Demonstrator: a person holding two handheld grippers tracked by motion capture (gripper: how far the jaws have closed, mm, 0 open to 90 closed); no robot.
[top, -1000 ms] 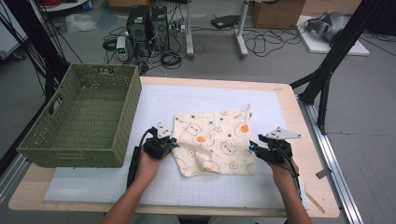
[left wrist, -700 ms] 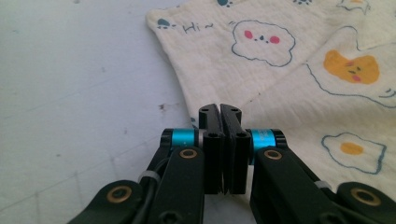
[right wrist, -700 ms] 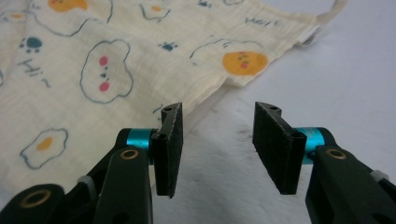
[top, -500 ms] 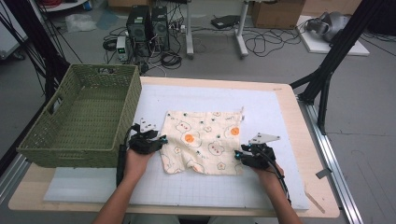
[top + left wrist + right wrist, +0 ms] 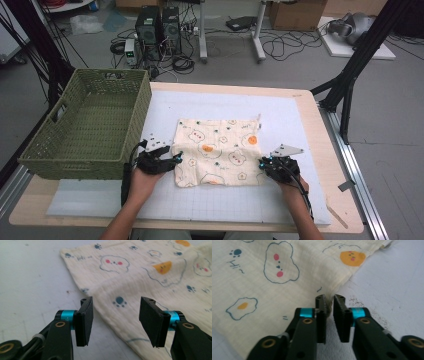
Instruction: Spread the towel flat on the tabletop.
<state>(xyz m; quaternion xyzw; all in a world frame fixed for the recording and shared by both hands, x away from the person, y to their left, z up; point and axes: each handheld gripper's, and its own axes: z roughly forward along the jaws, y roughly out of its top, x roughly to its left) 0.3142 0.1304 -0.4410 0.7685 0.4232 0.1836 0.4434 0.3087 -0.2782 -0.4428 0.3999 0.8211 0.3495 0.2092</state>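
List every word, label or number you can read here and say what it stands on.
"Hi~": small dark blue handwriting printed on the cream cloth, beside a paw print, in the right gripper view.
Similar scribbles by the paw prints in the left gripper view: too blurred to read.
Computer towers on the floor: no label legible.

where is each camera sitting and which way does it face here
high view: above the person's side, looking forward and down on the table; forearms, left gripper, right gripper.
left gripper view: on that gripper, along its open jaws at the cloth edge.
right gripper view: along nearly closed jaws at the cloth's edge.
Shared: the printed cloth.
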